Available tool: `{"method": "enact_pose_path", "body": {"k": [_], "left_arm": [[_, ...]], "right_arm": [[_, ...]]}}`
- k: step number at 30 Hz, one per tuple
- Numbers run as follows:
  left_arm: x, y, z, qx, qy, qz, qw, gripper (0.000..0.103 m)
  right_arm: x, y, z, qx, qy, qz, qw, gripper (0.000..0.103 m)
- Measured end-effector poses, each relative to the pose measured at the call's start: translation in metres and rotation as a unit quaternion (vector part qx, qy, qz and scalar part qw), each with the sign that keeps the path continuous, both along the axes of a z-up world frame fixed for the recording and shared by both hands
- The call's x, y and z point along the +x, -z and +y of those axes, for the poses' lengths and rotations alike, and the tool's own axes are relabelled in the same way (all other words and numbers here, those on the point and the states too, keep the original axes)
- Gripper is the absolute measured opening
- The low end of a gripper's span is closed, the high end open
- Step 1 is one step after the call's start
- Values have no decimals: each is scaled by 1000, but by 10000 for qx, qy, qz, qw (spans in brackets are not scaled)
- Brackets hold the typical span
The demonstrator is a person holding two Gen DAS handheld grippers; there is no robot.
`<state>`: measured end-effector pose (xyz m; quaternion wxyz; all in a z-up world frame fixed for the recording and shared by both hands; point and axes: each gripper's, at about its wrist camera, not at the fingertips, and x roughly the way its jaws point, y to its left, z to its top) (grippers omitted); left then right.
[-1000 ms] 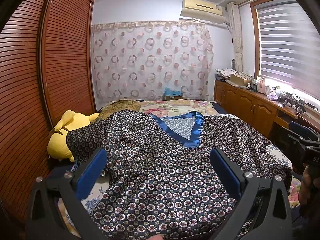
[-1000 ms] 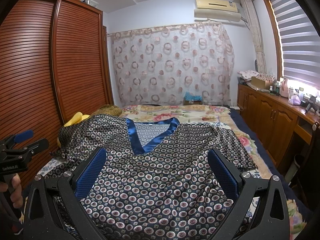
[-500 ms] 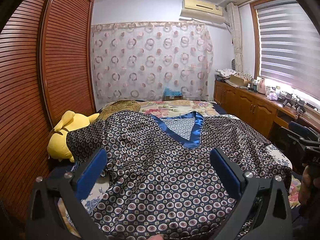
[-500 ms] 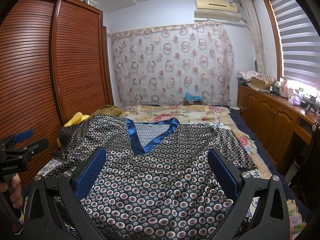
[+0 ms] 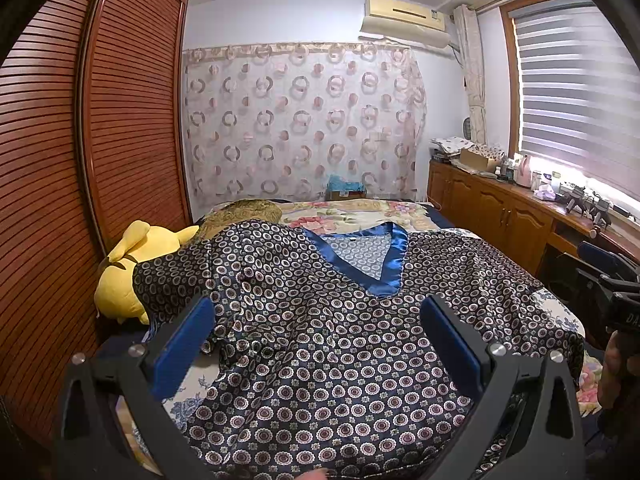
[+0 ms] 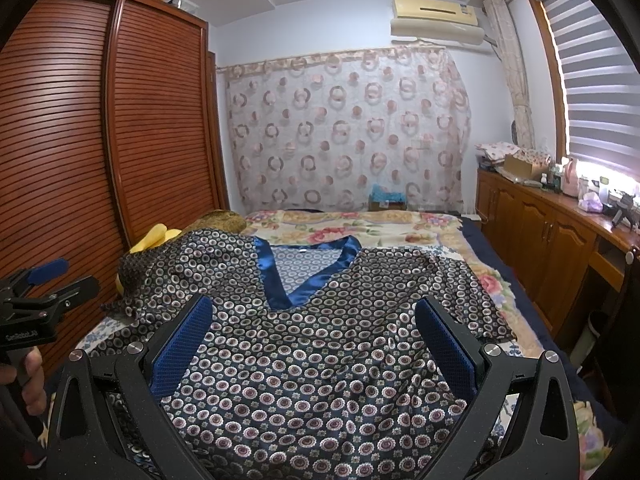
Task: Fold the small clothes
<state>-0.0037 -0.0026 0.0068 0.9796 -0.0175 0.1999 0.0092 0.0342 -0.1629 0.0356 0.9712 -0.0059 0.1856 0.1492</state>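
A dark satin top (image 5: 320, 320) with a small circle print and a blue V-neck trim (image 5: 384, 264) lies spread flat on the bed, neck away from me. It also shows in the right wrist view (image 6: 320, 352). My left gripper (image 5: 316, 332) is open and empty, held above the top's lower left part. My right gripper (image 6: 312, 332) is open and empty, held above the lower middle. The left sleeve (image 5: 176, 276) drapes over a yellow plush toy (image 5: 124, 272).
The bed has a floral cover (image 5: 360, 212). A slatted wooden wardrobe (image 5: 80, 160) runs along the left. A wooden cabinet (image 5: 500, 216) with clutter stands under the window on the right. A patterned curtain (image 5: 300, 120) hangs at the back.
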Motion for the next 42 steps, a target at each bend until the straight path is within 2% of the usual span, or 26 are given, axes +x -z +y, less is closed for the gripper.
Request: {"method": "enact_pose_path", "body": {"k": [9,17,26,36,42], "left_arm": [[16,22,20,54,-145,389,9991,103],[28,47,47,-13,-250,627,9977,103],[42,68,91,-47,-418,843,9956,103],[61,77,159,-368,-577,994,9927,103],[80,86,188,-591,-524,1340,9878,98]], "right_arm": [[19,17,9,-11,-169,259,9995,103],[31,34,20,-195,-329,293,9988,103],[56,58,43,-428,-723,462,9954,103],[87,85,77,-668,-1242,922,9857,101],[96,91,86,-727,-1352,1054,9825,101]]}}
